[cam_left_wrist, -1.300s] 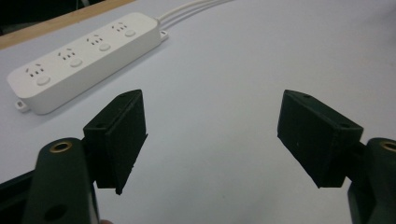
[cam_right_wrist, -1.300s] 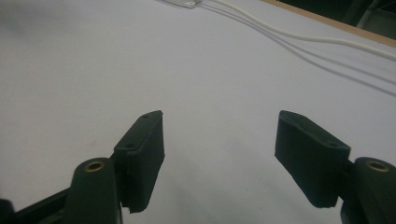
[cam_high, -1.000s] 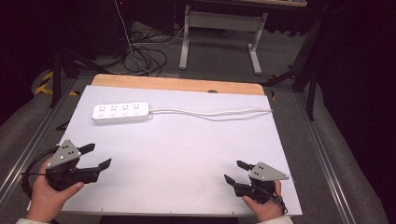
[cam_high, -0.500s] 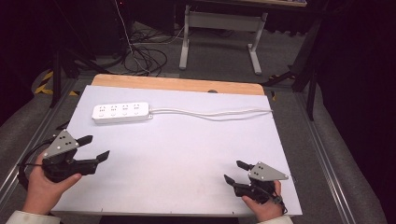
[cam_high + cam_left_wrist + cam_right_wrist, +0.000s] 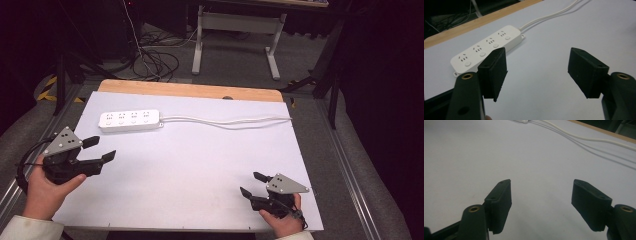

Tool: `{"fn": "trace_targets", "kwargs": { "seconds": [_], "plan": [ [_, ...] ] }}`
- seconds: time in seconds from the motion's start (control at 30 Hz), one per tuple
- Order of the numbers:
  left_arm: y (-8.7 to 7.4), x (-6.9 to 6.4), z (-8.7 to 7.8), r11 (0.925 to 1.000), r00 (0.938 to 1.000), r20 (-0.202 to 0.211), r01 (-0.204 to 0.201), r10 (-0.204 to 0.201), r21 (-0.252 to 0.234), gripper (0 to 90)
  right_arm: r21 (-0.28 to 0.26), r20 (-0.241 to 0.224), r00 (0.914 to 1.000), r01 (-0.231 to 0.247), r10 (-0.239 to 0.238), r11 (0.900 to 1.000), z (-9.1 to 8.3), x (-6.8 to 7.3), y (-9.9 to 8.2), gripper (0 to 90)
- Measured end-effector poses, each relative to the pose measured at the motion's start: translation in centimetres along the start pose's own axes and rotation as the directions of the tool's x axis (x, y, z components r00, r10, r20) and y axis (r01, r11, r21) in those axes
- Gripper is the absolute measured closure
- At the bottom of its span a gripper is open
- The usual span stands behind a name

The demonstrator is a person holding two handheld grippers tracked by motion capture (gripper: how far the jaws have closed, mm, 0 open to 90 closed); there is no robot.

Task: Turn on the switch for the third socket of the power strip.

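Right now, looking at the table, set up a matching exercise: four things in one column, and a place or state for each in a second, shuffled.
Things:
1. power strip
2. white cable
3. left gripper
4. right gripper

Places or states:
A. open, near the table's right front corner
B. runs rightward to the table's edge
C. lies at the far left
D. open, at the left edge

Pairs: 1-C, 2-B, 3-D, 4-A

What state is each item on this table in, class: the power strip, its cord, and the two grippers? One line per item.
Power strip: lying flat, sockets up, nothing plugged in.
Cord: slack, running along the table toward its right edge.
Left gripper: open, holding nothing, short of the power strip.
Right gripper: open, holding nothing, over bare table.
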State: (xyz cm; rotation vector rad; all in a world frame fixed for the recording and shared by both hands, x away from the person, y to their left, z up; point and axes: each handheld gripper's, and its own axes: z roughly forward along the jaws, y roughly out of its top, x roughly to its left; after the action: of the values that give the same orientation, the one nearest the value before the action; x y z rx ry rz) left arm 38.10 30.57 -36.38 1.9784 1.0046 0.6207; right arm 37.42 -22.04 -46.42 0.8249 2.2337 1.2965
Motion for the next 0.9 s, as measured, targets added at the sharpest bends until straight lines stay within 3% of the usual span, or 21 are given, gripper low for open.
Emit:
{"fn": "trace_targets", "kwargs": {
  "seconds": [0.07, 0.27, 0.57, 0.6, 0.63, 0.9],
  "plan": [
    [0.2, 0.3, 0.0, 0.9999, 0.9999, 0.015, 0.009, -0.008, -0.008, 39.8, 0.000, -0.001, 1.0000, -0.003, 0.003, 1.0000, 0.0, -0.1, 0.0, 32.6],
    [0.6, 0.9, 0.3, 0.9997, 0.9997, -0.004, 0.022, -0.022, -0.013, 60.9, -0.002, -0.002, 1.0000, -0.004, 0.004, 1.0000, 0.0, -0.1, 0.0, 32.6],
    [2.0, 2.7, 0.9, 0.9988, 0.9987, -0.031, 0.042, -0.041, 0.024, 82.9, -0.003, -0.002, 1.0000, -0.005, 0.005, 1.0000, 0.0, -0.1, 0.0, 32.6],
    [2.1, 3.0, 1.0, 0.9982, 0.9984, -0.028, 0.051, -0.050, 0.032, 82.9, -0.003, -0.002, 1.0000, -0.005, 0.005, 1.0000, 0.0, -0.1, 0.0, 32.6],
    [2.3, 3.6, 1.3, 0.9964, 0.9971, -0.027, 0.072, -0.071, 0.045, 89.8, -0.004, -0.004, 1.0000, -0.006, 0.006, 1.0000, 0.0, -0.1, 0.0, 32.6],
    [3.3, 5.0, 2.6, 0.9934, 0.9950, -0.051, 0.089, -0.086, 0.072, 90.0, -0.001, -0.003, 1.0000, -0.005, 0.005, 1.0000, 0.1, -0.1, 0.0, 32.6]
  ]
}}
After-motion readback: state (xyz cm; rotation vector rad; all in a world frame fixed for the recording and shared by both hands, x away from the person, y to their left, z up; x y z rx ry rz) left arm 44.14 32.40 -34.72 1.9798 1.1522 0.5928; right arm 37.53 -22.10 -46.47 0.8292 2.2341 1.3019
